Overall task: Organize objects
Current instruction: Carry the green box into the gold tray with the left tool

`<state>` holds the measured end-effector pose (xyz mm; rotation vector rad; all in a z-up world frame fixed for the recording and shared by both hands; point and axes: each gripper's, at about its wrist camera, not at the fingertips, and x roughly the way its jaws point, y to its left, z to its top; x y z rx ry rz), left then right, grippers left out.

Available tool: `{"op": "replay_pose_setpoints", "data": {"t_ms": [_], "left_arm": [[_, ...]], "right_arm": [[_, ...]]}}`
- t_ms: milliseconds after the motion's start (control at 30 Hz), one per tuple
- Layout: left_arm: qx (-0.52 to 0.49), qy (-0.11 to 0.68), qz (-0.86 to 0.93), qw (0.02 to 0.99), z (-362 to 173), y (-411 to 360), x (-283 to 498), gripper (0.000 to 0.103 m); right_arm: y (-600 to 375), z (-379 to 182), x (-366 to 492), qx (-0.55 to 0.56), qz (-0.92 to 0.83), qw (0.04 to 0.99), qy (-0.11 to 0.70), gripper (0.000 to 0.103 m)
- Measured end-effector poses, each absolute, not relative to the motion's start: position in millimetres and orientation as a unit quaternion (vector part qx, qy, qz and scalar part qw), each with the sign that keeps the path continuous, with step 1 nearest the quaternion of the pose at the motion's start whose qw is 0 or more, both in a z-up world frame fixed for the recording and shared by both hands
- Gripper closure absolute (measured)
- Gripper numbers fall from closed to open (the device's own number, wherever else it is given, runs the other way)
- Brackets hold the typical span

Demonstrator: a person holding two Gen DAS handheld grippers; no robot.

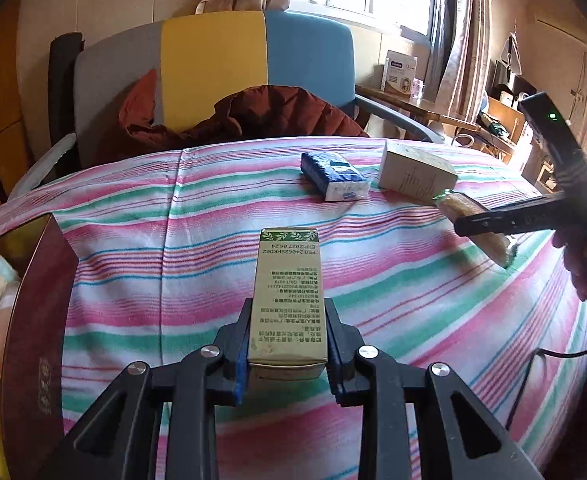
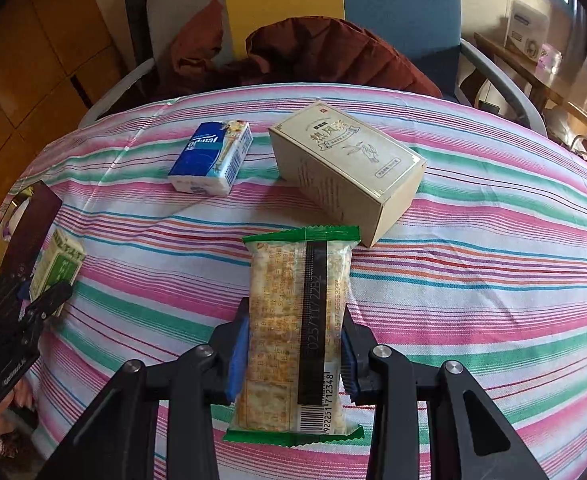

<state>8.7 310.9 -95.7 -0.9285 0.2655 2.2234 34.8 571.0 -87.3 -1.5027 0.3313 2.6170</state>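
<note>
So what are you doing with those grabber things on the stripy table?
A person is tidying up with a grabber in each hand. The left gripper is clamped on a small green and beige carton. The right gripper is clamped on a cracker packet. Both are held above the striped tablecloth. A blue tissue pack and a beige box lie on the cloth. A dark red box with soft things inside sits at the left.

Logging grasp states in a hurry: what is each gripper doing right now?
Left gripper: closed on the slim green-and-beige carton.
Right gripper: closed on the green-edged cracker packet.
</note>
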Motion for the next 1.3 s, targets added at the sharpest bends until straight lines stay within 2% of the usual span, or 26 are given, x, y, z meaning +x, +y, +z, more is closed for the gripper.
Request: {"op": "replay_pose_setpoints", "data": {"t_ms": [300,667,933,1100,1300], "left_arm": [[-0.358,0.069,0.847,0.387,-69.6,267.9,45.1,0.073],[-0.357,0.027,0.873,0.33,-38.0,183.7,33.2,0.073],[-0.385,0.018,0.889,0.247,-43.5,104.4,10.2,0.073],[-0.436,0.004,0.881,0.185,-66.7,55.1,-15.9,0.073],[-0.478,0.014,0.864,0.155,-87.9,24.3,-31.5,0.073]], "right_arm": [[585.4,-101.2,37.9,-0.509,0.851,0.067,0.112,0.065],[583.5,-88.9,45.3,-0.476,0.871,0.058,0.108,0.065],[568.3,-69.2,46.9,-0.448,0.889,0.039,0.087,0.065],[552.7,-58.3,48.3,-0.436,0.894,0.029,0.1,0.065],[520.1,-42.8,46.7,-0.423,0.899,0.003,0.114,0.065]]}}
